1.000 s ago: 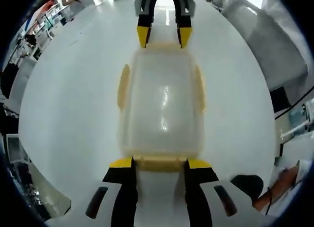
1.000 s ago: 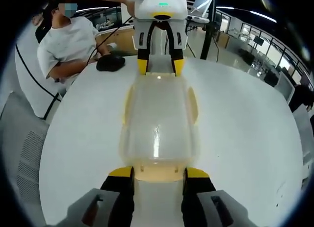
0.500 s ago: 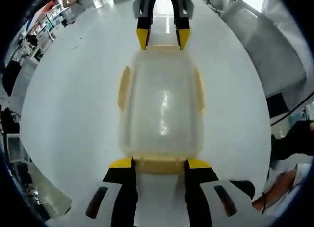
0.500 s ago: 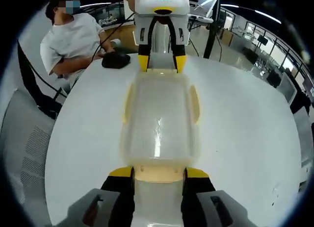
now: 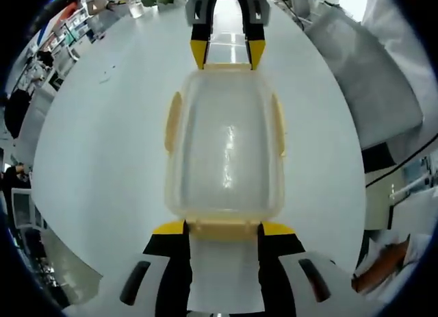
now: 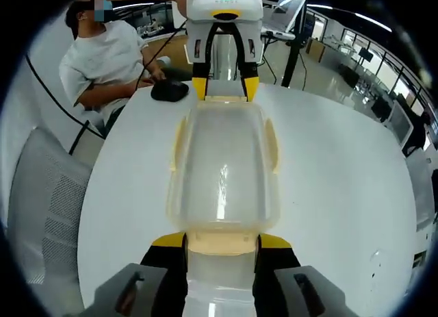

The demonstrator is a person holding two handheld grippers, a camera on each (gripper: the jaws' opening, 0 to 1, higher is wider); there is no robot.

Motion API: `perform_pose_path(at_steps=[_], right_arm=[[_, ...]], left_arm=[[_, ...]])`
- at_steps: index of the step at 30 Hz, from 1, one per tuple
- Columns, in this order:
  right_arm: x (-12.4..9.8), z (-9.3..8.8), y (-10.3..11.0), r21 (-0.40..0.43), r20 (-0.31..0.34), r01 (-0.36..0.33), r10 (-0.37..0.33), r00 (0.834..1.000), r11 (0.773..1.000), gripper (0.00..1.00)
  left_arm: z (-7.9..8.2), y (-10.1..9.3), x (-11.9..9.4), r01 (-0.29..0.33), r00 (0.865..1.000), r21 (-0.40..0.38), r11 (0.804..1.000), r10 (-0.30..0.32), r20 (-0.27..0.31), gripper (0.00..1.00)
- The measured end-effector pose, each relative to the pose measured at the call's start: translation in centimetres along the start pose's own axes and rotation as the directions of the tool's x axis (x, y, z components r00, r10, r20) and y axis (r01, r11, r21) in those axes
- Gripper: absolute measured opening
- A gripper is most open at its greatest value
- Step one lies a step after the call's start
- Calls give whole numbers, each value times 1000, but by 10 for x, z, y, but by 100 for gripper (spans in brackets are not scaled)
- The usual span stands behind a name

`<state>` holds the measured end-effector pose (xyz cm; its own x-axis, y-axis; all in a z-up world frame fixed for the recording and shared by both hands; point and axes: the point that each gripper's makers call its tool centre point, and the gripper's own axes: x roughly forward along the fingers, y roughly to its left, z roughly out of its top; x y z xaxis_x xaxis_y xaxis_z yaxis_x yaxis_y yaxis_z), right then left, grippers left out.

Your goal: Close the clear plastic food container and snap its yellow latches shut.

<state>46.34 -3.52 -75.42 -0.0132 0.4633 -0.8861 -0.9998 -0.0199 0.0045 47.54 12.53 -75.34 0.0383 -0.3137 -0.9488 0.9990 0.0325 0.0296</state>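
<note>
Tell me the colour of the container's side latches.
Yellow side latches, clearest in the left gripper view.

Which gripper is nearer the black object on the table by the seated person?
Left. The left gripper is at the container's far end, close beside the black object. The right gripper is at the opposite end, farther away.

The container (image 5: 224,153) at frame centre is cloudy clear plastic, glossy, with a bright glare streak down its lid. Its latches (image 5: 172,121) are matt yellow plastic. The white surface (image 5: 102,159) is smooth, faintly shiny. Claw tips look yellow-and-black plastic.
</note>
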Motion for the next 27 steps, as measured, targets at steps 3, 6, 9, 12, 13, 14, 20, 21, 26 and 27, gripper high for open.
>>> perform_pose_path(at_steps=[3, 6, 9, 12, 13, 14, 20, 21, 26, 27], right_arm=[[-6, 0, 1, 1, 0, 5, -5, 1000, 1000, 34], [-11, -1, 1, 5, 0, 11, -11, 1000, 1000, 34], [-15, -2, 1, 2, 2, 16, -16, 1000, 1000, 34], [-18, -3, 2, 7, 5, 15, -15, 1000, 1000, 34], [-19, -3, 2, 5, 5, 16, -16, 1000, 1000, 34], [-20, -3, 2, 5, 6, 18, -18, 1000, 1000, 34], [-26, -8, 2, 7, -1, 22, -22, 1000, 1000, 34], [-28, -9, 2, 9, -2, 21, -21, 1000, 1000, 34], [-33, -13, 3, 12, -4, 23, -23, 1000, 1000, 34], [-34, -14, 3, 14, -7, 23, -23, 1000, 1000, 34]], left_arm=[[4, 0, -4, -4, 1000, 6, 1000, 4, -1, 34], [9, 1, -9, -10, 1000, 14, 1000, 10, 0, 34], [12, 1, -11, -14, 1000, 17, 1000, 14, 1, 34], [15, 1, -13, -14, 1000, 24, 1000, 14, -1, 34], [17, 1, -13, -14, 1000, 25, 1000, 14, -1, 34], [17, 1, -13, -14, 1000, 26, 1000, 14, -2, 34], [26, 2, -15, -18, 1000, 37, 999, 18, -1, 34], [27, 2, -16, -18, 1000, 39, 999, 18, -1, 34], [34, 3, -16, -20, 1000, 48, 999, 19, 3, 34], [36, 3, -16, -19, 1000, 51, 999, 19, 4, 34]])
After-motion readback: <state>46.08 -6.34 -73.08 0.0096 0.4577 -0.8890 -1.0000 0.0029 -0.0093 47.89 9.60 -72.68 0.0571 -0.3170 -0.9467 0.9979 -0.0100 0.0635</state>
